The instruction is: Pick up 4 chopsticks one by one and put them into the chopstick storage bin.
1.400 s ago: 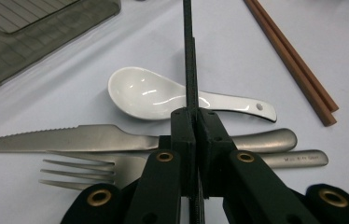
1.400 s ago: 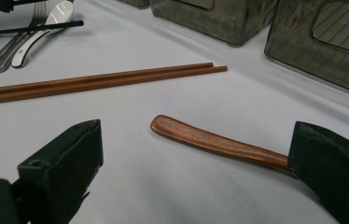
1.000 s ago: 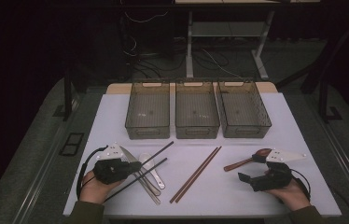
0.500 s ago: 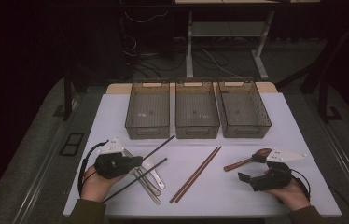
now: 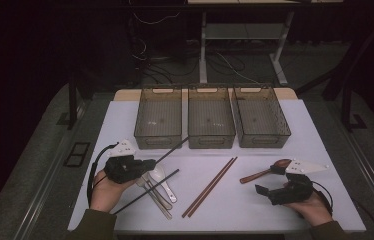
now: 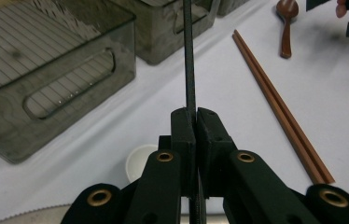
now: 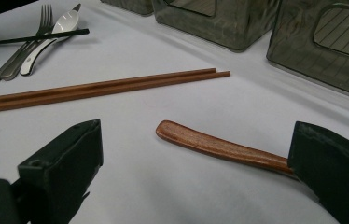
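Black chopstick (image 6: 190, 60) clamped between closed jaws of left gripper (image 6: 195, 122), tip toward left bin (image 5: 158, 118). Lift to be kept level, clear of bin wall. Right gripper (image 7: 196, 154) agape over wooden spoon (image 7: 219, 145) handle, nothing held.

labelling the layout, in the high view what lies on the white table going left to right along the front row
left hand-held gripper shut on a black chopstick → metal cutlery pile → brown chopstick pair → wooden spoon → right hand-held gripper, open

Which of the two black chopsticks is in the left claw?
The upper black chopstick, pointing toward the left bin; the lower black chopstick lies across the cutlery.
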